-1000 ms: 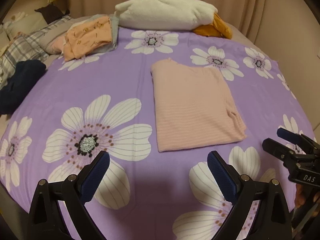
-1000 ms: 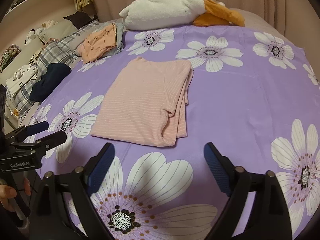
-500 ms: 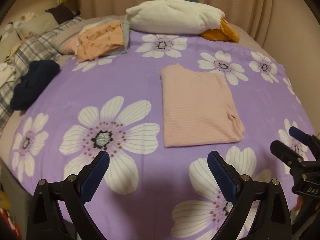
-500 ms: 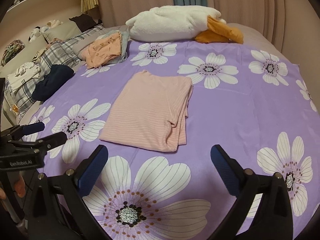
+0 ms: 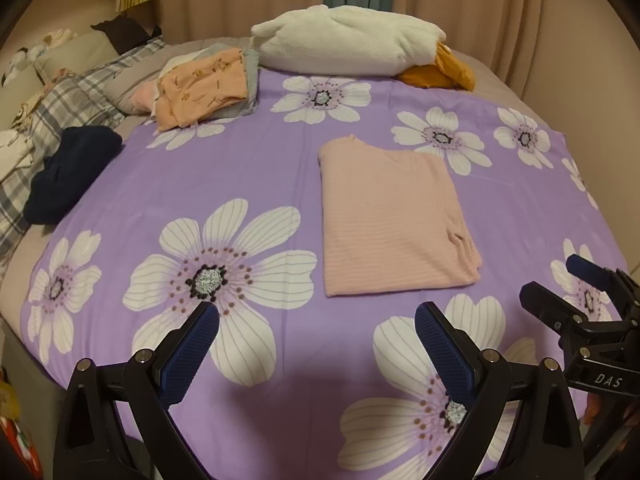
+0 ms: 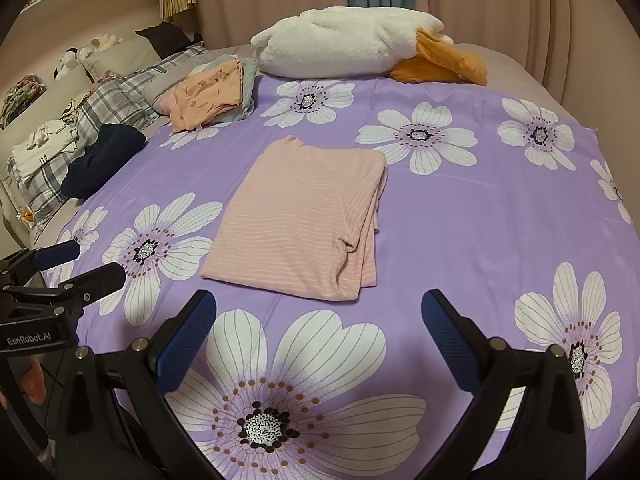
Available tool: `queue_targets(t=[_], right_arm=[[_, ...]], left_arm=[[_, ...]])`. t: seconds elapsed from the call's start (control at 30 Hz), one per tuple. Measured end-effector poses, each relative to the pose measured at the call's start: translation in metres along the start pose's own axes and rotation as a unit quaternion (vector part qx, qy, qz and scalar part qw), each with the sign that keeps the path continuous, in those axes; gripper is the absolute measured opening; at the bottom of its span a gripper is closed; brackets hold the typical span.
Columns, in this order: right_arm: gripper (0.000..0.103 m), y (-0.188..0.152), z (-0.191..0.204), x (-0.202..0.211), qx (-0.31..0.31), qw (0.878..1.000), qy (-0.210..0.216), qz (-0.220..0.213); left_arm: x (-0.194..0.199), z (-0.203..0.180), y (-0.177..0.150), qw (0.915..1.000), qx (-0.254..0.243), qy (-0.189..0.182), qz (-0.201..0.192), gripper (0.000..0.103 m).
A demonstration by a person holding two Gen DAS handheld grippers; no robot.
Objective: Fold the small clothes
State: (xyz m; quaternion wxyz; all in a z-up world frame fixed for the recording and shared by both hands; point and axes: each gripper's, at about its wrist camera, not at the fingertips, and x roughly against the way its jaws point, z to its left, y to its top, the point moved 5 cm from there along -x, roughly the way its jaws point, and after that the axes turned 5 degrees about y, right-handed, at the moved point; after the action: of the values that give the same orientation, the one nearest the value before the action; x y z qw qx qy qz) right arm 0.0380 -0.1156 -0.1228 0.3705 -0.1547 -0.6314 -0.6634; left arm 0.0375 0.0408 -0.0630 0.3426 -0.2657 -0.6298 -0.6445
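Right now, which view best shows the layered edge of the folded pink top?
The right wrist view: the pink top shows its stacked layers and a tucked fold along its right edge. In the left wrist view the top looks like a flat rectangle, with only a small pucker at its near right corner.

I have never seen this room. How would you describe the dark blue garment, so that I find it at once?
Start from the purple flowered bedspread that covers the bed. Follow its left edge to the plaid bedding; the dark blue garment lies there, half on the purple cloth. Unlike the flat pink striped top and the orange folded pile, it is a crumpled, unfolded heap and the only dark piece.
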Motion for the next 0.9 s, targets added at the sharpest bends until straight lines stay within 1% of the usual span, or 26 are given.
queue_targets(t=[0.9], right_arm=[[0.103,-0.0019,-0.0028,-0.0036,-0.002,1.000,-0.001,0.006]], left_arm=[[0.0009,0.0007,0.0029,1.0000,-0.004,0.007,-0.005,0.098]])
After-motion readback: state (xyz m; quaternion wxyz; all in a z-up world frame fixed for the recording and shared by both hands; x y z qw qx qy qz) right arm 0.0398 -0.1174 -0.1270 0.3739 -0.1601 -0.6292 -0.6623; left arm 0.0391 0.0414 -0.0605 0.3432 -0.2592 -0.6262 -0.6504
